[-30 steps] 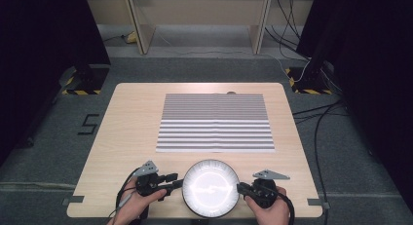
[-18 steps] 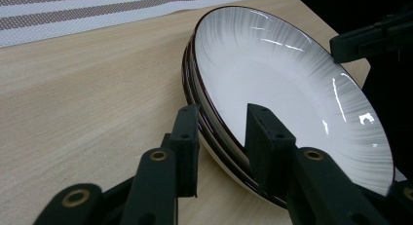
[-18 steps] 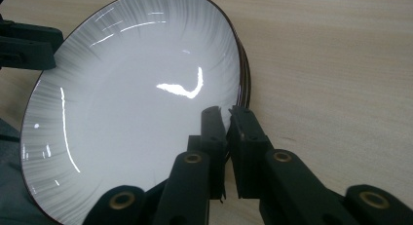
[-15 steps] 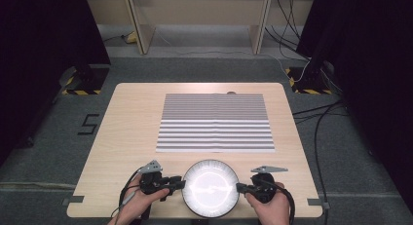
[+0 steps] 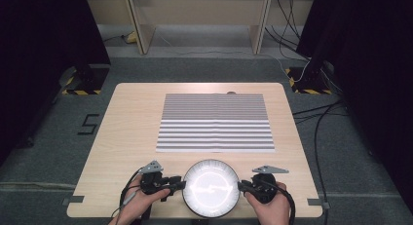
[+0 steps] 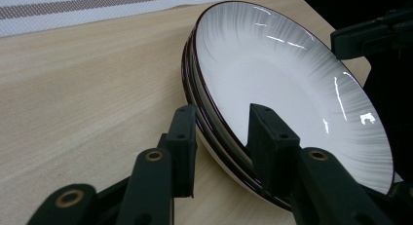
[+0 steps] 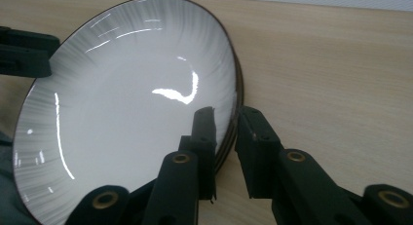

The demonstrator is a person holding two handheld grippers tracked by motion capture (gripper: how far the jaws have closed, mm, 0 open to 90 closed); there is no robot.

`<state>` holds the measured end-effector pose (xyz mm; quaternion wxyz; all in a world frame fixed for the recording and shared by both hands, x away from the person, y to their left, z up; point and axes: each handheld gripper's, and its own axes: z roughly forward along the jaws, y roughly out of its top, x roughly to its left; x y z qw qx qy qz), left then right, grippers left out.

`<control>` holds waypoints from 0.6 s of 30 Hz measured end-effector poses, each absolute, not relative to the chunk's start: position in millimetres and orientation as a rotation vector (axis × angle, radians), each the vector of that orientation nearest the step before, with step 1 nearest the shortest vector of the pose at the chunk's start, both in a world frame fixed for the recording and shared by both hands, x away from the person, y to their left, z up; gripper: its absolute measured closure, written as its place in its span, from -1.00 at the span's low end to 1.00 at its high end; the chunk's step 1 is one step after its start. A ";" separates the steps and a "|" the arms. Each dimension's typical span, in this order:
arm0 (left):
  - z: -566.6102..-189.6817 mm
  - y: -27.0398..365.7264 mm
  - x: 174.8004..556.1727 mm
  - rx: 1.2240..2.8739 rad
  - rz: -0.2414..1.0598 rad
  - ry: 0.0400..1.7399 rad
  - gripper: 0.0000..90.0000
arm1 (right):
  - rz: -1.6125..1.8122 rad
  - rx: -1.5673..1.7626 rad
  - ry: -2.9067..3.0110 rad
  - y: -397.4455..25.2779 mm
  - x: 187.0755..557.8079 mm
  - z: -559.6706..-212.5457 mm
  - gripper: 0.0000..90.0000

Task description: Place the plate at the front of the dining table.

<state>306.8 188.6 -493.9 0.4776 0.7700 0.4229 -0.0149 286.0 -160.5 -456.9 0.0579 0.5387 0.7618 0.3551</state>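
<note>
A stack of plates sits at the near edge of the tabletop, in the middle of that edge. The plates are white inside with a dark rim, and in the left gripper view you can see a few rims one on top of the other. A striped mat lies farther back, in the middle of the tabletop, well apart from the plates.

The left tool is at the left side of the stack. Its jaws stand apart, one over the rim and one outside it, and the rim sits in the gap. They do not look pressed tight yet. The right tool is at the right side of the stack. Its jaws are apart too, with the rim between them.

The plates look hard and shiny, so they are likely slippery. They will not bend. They could chip or break if they drop. A stack is likely heavy, so one tool alone may let it tip.

The best place to hold is the rim, on two opposite sides, just where the tools are now. Squeeze firmly and lift both sides evenly so the plates stay flat.
</note>
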 end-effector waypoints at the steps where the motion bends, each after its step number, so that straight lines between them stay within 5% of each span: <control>1: -494.0 188.6 306.5 1.882 -0.036 1.031 0.40 | 1.081 1.626 2.318 -157.8 285.4 -457.2 0.76; 18: -486.6 189.3 309.6 1.894 -0.061 1.032 0.47 | 1.035 1.674 2.362 -151.3 290.6 -456.9 0.89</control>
